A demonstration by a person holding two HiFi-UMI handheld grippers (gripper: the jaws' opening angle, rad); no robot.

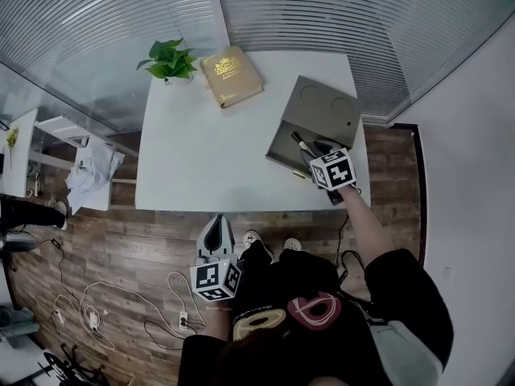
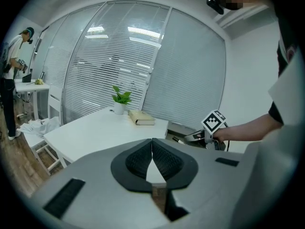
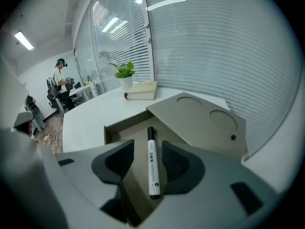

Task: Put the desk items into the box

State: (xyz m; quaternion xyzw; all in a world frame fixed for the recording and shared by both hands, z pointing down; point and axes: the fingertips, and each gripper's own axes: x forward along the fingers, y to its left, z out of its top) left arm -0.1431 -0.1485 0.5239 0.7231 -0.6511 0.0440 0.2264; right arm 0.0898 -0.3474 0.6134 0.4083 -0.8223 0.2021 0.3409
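Fingers (image 3: pixel 178 163) of right gripper (image 3: pixel 147 146) spread, nothing clamped — marker (image 3: pixel 152 161) lies loose between them, inside box (image 3: pixel 124 120). Left gripper (image 2: pixel 152 149) pinched together, empty. Book (image 1: pixel 231 75) on desk (image 1: pixel 201 151), well apart from box: judged stiff, heavyish, cover slippery — spine edge to be gripped.

We see our right gripper (image 3: pixel 147 151) with its jaws standing apart over the open box (image 3: pixel 125 128). A white marker (image 3: pixel 152 168) lies between them on the box floor, black cap pointing away from us. The lid (image 3: pixel 200 120) slopes up ahead and to the right. Farther ahead, a book (image 3: pixel 143 90) and a potted plant (image 3: pixel 125 72) sit on the white table (image 3: pixel 88 120).
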